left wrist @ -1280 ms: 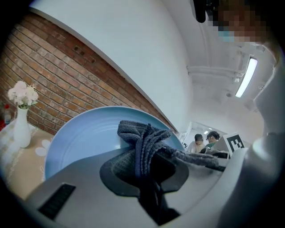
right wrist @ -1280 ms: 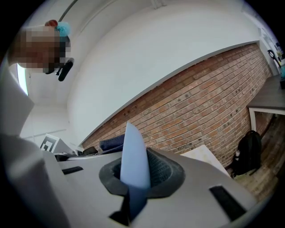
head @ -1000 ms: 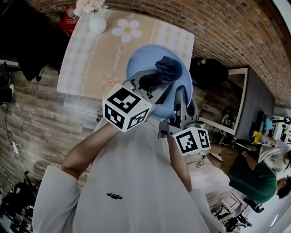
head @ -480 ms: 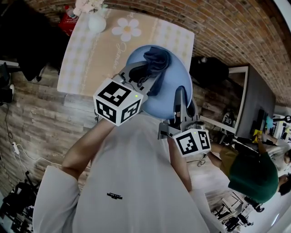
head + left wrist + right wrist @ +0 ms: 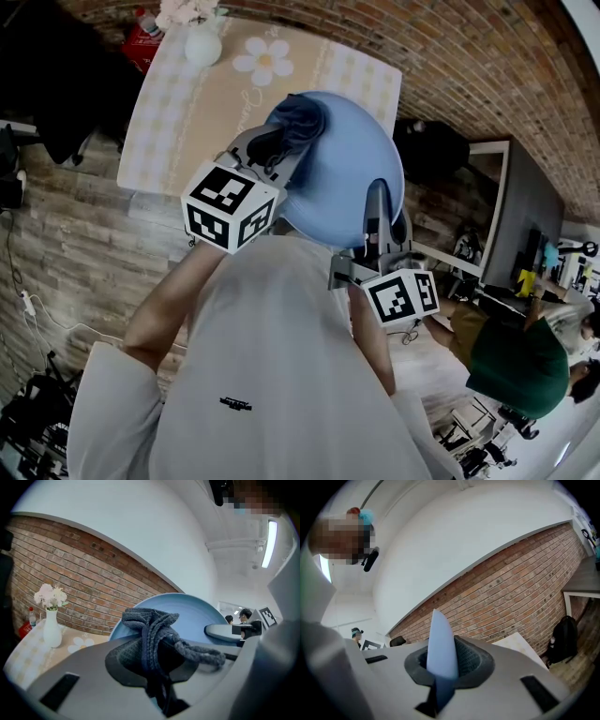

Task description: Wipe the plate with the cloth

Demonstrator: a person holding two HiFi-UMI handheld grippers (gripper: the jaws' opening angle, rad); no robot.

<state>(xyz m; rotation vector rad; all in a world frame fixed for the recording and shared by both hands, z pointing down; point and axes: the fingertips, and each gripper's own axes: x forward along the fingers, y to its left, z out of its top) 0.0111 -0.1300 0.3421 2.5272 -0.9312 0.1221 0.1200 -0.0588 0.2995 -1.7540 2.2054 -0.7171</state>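
A round pale-blue plate [image 5: 352,169] is held up in the air above the table, tilted toward me. My right gripper [image 5: 377,217] is shut on the plate's near rim; in the right gripper view the plate [image 5: 440,644] shows edge-on between the jaws. My left gripper [image 5: 274,150] is shut on a bunched dark-blue cloth [image 5: 295,120] pressed against the plate's upper left part. In the left gripper view the cloth [image 5: 152,634] hangs from the jaws in front of the plate [image 5: 197,616].
Below lies a table with a beige checked tablecloth with a daisy print [image 5: 225,84]. A white vase of pale flowers [image 5: 202,42] stands at its far left, a red packet [image 5: 142,37] beside it. Brick wall and desks at the right; a person in green [image 5: 511,366] sits there.
My left gripper has slid the cloth across the plate from its upper middle toward its upper left edge. The right gripper and plate have barely moved.
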